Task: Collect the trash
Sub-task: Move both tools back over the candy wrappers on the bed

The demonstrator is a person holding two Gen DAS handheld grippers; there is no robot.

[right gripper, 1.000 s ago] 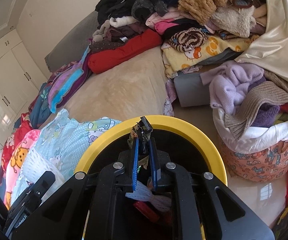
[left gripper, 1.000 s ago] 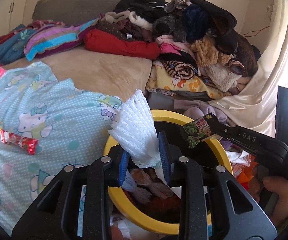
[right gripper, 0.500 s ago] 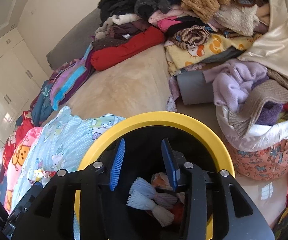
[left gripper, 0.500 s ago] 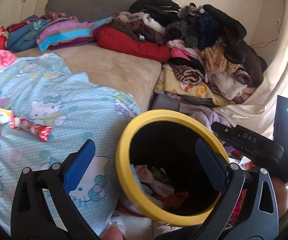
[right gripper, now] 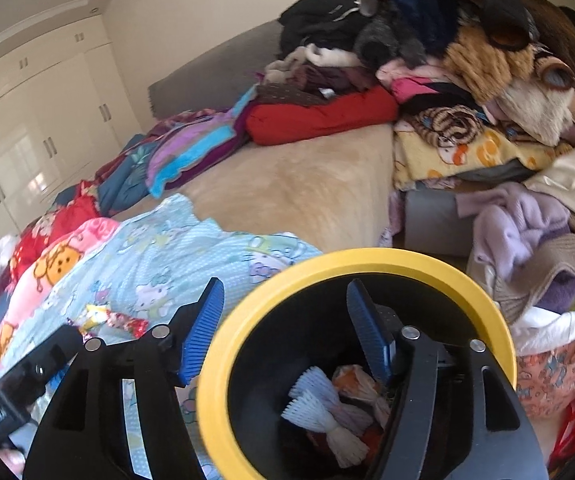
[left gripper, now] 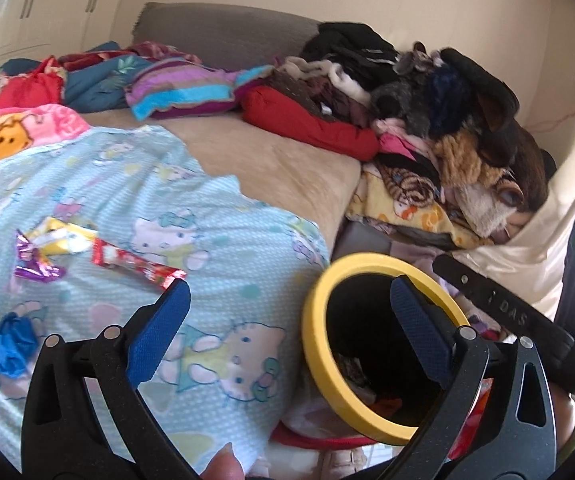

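A black bin with a yellow rim (left gripper: 314,320) (right gripper: 407,258) stands beside the bed. A white foam net (right gripper: 315,404) and wrappers lie inside it. My left gripper (left gripper: 287,284) is open and empty, over the blanket's edge just left of the bin. On the light-blue cartoon blanket (left gripper: 215,208) lie a red wrapper (left gripper: 135,264), a yellow wrapper (left gripper: 63,236), a purple foil wrapper (left gripper: 33,264) and a crumpled blue piece (left gripper: 7,340). My right gripper (right gripper: 283,286) straddles the bin's left rim, its jaws opening with nothing between them.
A tall heap of clothes (left gripper: 427,112) fills the far right of the bed. A cloth basket (right gripper: 547,368) of laundry stands right of the bin. Beige mattress (right gripper: 307,188) lies bare in the middle. White wardrobes (right gripper: 39,140) line the left wall.
The left gripper let go of the white foam net and the right one of a dark wrapper; both dropped into the bin. Both jaws opened and both grippers swung left toward the blanket.
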